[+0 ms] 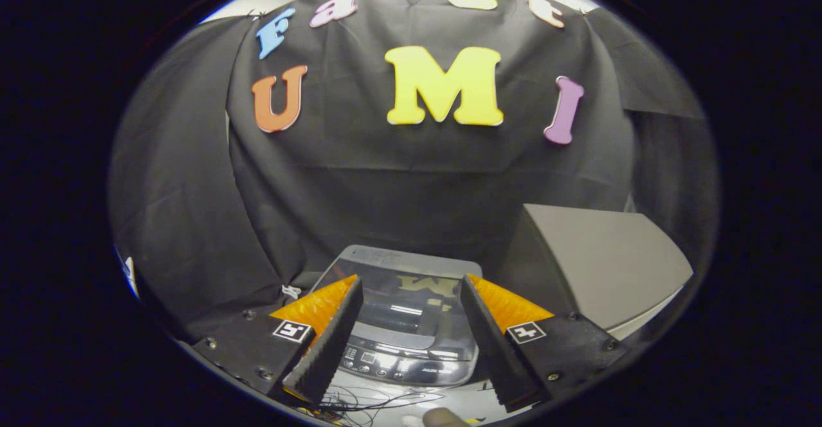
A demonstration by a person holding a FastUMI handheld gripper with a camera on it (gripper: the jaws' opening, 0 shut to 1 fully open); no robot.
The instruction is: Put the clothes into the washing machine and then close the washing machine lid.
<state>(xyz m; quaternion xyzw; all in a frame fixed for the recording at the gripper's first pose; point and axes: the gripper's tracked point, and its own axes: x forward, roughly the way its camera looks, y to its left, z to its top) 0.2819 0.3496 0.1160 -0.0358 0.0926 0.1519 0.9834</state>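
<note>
Jaws spread, holding nothing, gripper (410,286) above washing machine (404,337). Glossy lid (411,279) lies flat, looks closed. No clothes visible. Fits either pre-loading or finished; check lid seats flush.

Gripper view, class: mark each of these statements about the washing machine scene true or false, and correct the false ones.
1. The washing machine's lid lies flat and closed. True.
2. The gripper holds a piece of clothing. False: its fingers are spread apart with nothing between them.
3. The washing machine sits ahead of the fingers, seen through the gap between them. True.
4. A grey box stands to the left of the machine. False: it stands to its right.
5. The control panel is on the machine's near edge, towards the gripper. True.
</note>
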